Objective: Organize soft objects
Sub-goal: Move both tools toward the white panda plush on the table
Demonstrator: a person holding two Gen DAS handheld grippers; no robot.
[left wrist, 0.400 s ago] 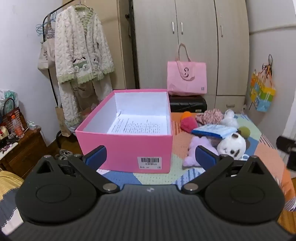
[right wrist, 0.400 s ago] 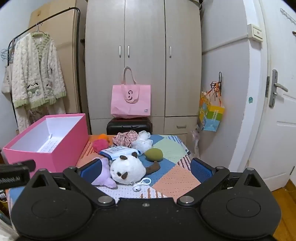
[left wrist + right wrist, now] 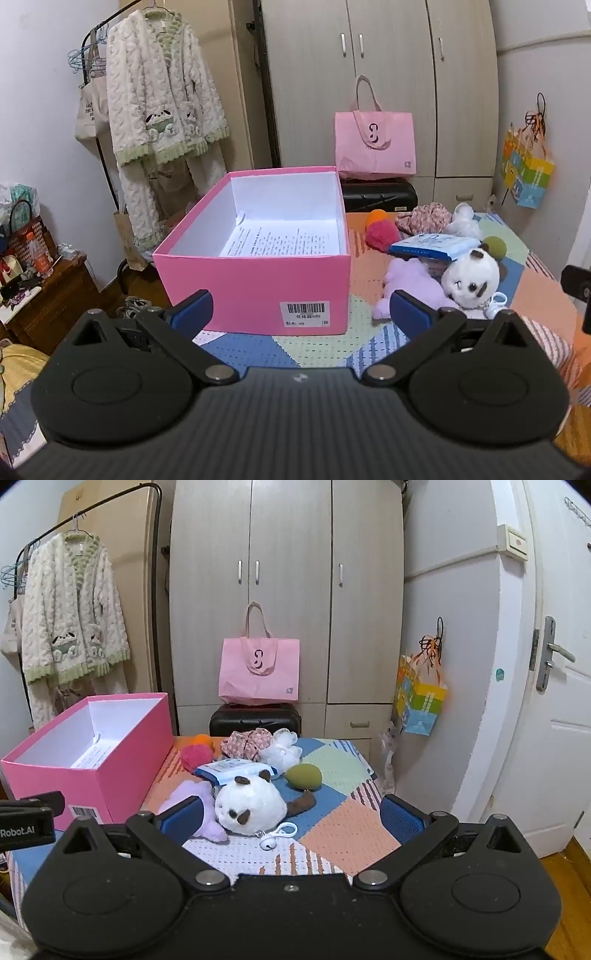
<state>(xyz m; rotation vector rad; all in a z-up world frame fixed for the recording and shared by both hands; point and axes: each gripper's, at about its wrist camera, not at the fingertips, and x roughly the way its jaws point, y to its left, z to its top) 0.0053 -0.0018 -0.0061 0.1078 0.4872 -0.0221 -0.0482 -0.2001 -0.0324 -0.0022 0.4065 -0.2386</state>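
step: reach panda plush [image 3: 251,805] right of pink box [image 3: 92,771] | right tool [image 3: 291,818] jaws apart, empty; left tool [image 3: 301,317] likewise | tip: straddle its probably squashy head squarely

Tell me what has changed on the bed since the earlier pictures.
Nothing visibly changed. The left gripper and right gripper stay open and empty, the pink box holds only its printed sheet, and the panda plush and the other soft things lie where they were.
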